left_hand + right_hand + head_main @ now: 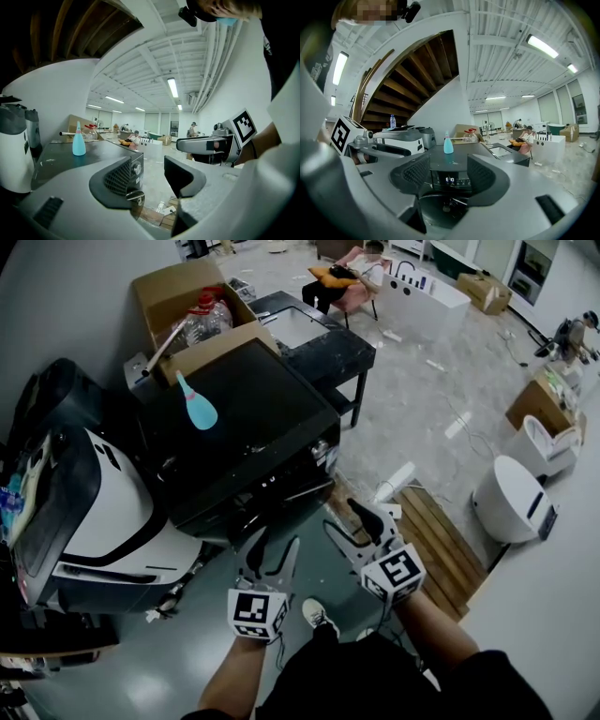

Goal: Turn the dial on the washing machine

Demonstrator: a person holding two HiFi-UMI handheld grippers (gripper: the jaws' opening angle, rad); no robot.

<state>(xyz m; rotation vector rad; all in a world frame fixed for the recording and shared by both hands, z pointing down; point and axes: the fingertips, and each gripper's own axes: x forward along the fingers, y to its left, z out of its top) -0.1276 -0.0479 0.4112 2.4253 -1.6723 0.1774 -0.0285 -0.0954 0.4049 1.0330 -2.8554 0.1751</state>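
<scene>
The dark washing machine (246, 418) stands just ahead of me, its control panel (274, 480) facing me. A silver dial (137, 168) shows on the panel's front corner in the left gripper view. In the right gripper view the lit display (449, 179) sits straight ahead between the jaws. My left gripper (275, 547) is open and empty, a short way in front of the panel's lower edge. My right gripper (347, 519) is also open and empty, beside the machine's right front corner. Neither touches the machine. A light blue bottle (197, 405) stands on the lid.
A white-and-black machine (94, 521) stands to the left. A cardboard box (187, 301) with bottles sits behind, next to a black table (314, 338). On the right are wooden boards (436, 540) and a white round appliance (511, 498). A person sits far back (342, 277).
</scene>
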